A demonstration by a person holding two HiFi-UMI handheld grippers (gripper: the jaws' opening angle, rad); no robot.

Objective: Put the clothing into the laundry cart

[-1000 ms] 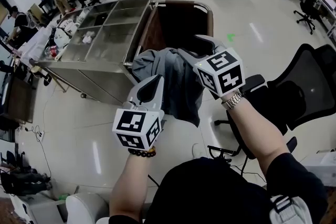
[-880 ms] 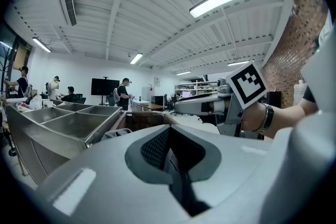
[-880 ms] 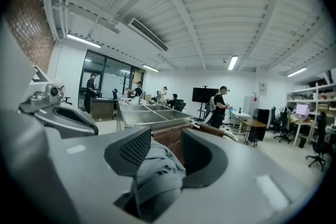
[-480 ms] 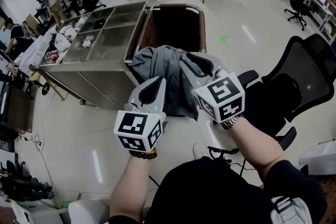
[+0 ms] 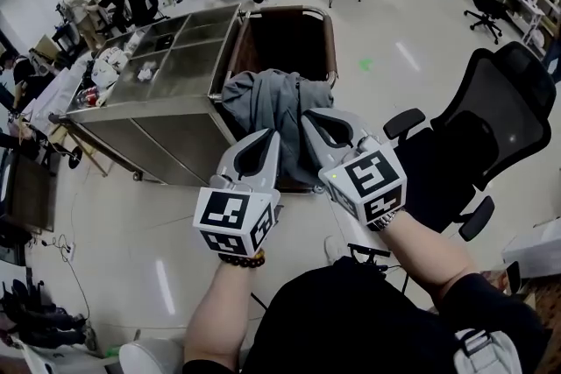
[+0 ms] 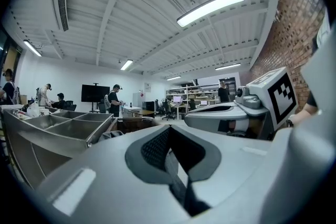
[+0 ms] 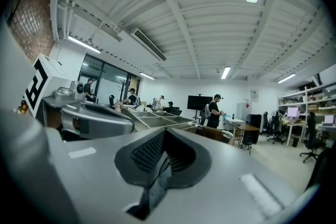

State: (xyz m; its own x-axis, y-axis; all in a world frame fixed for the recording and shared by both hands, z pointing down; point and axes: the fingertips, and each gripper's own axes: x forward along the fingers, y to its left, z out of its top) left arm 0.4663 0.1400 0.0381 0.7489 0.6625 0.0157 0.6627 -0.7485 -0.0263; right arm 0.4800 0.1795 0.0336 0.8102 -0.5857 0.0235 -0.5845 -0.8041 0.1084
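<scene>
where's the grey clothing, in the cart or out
Out: the clothing hangs above the cart rim, pinched by left gripper and right gripper.

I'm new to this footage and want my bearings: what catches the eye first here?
A grey garment hangs bunched in mid-frame of the head view, pinched by the left tongs and the right tongs, whose jaws have just closed on it. Right behind it stands the brown laundry cart, open-mouthed beside a steel trolley; a black office chair sits at right.
</scene>
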